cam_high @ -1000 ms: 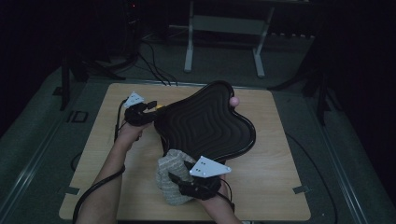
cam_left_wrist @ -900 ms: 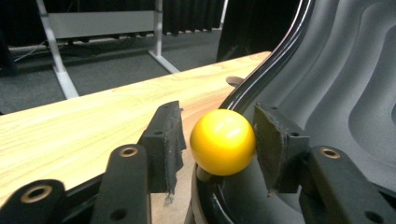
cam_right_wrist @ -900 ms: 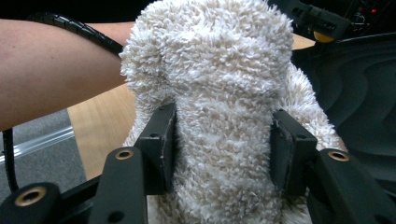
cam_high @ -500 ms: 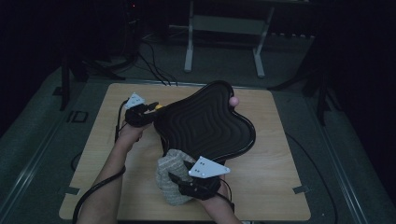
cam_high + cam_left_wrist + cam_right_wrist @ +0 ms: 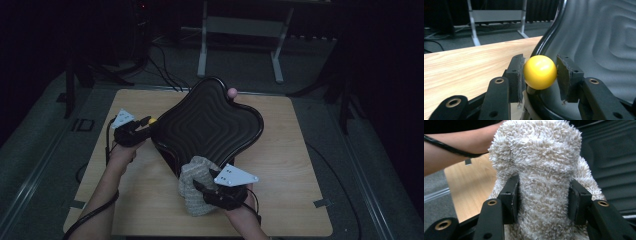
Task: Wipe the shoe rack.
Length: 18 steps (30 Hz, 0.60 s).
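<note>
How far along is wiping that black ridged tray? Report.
Done: the left gripper, jaws just closing, grips the yellow ball knob at the rim of the black ridged tray. In hand: the right gripper clamps the fluffy cream cloth at the tray's near edge. Left: apparently wiping across the tray's ridged face.

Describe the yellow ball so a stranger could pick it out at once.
Find the big black ridged tray tilted up on the wooden table. At its left edge, the left gripper has a small glossy yellow ball between its jaws. The other ball, at the tray's far edge, is pink.
</note>
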Tool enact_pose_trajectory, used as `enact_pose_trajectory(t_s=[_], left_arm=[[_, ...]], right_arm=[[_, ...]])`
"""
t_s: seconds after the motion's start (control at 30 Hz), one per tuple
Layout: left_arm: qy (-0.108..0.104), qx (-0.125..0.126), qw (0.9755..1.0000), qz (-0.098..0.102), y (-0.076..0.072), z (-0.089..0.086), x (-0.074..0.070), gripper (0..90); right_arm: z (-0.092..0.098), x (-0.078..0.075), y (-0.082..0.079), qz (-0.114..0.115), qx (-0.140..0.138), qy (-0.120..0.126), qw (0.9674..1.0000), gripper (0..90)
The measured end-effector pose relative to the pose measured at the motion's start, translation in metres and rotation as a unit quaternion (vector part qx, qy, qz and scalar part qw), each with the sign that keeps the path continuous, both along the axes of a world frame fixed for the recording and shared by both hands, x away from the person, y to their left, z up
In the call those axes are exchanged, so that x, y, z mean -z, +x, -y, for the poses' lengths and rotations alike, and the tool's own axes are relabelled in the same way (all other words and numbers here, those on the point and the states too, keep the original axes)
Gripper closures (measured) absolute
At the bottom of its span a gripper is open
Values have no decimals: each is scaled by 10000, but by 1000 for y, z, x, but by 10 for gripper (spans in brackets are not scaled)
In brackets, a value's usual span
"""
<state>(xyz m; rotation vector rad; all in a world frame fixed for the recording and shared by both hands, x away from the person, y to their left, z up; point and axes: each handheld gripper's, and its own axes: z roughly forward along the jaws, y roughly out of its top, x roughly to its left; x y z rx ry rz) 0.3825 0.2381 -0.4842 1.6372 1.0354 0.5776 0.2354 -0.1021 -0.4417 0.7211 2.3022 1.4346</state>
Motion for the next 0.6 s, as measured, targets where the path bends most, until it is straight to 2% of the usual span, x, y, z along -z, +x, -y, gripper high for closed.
enact_pose_trajectory(t_s=[0.13, 0.23, 0.43, 0.6], left_arm=[[-37, -20, 10000, 5, -12, -8, 1, 587], [2, -52, 10000, -15, -23, -11, 1, 587], [224, -2, 9997, -49, -47, -14, -2, 587], [223, -8, 9998, 15, -71, -14, 0, 587]], right_arm=[[7, -1, 3, 3, 84, -21, 10000, 511], [13, -2, 5, 25, 156, -50, 9999, 512], [28, -4, 14, 70, 416, -95, 9991, 520], [39, -5, 24, 129, 611, -156, 9979, 523]])
